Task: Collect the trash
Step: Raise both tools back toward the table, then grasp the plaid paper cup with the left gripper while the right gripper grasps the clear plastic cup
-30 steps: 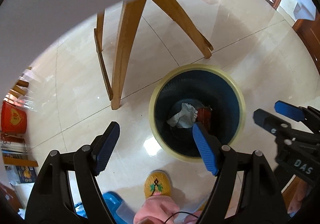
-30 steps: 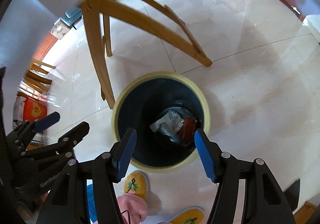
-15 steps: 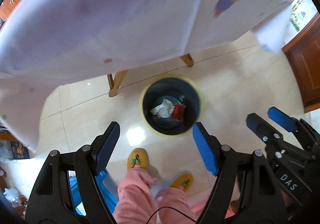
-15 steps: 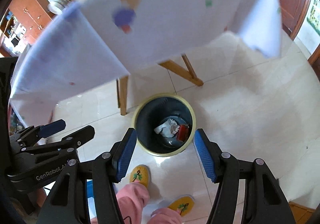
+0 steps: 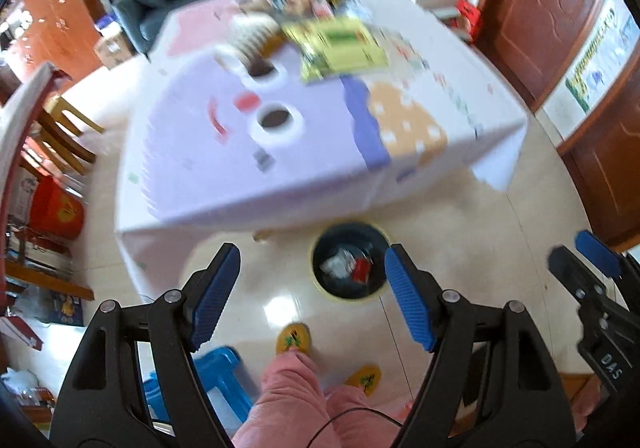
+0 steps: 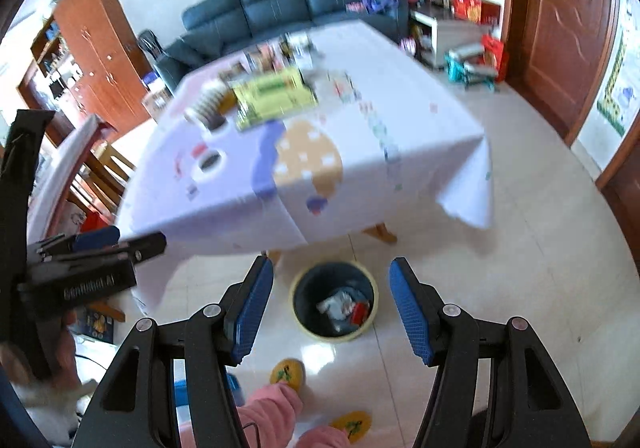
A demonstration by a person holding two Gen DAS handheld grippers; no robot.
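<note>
A dark bin with a yellow rim stands on the floor by the table's near edge. Crumpled white paper and a red wrapper lie inside it. My left gripper is open and empty, high above the floor. My right gripper is open too, with nothing between its fingers. On the table, which wears a lilac patterned cloth, lie a yellow-green packet, a stack of paper cups and blurred small items at the far end.
A person's pink trouser legs and yellow slippers stand just before the bin. A blue plastic stool is at lower left. Wooden chairs sit left of the table, a dark sofa behind it, brown doors on the right.
Both grippers have risen from just over the bin to above table height. The tabletop and the room behind it have come into view, and the bin looks much smaller.
</note>
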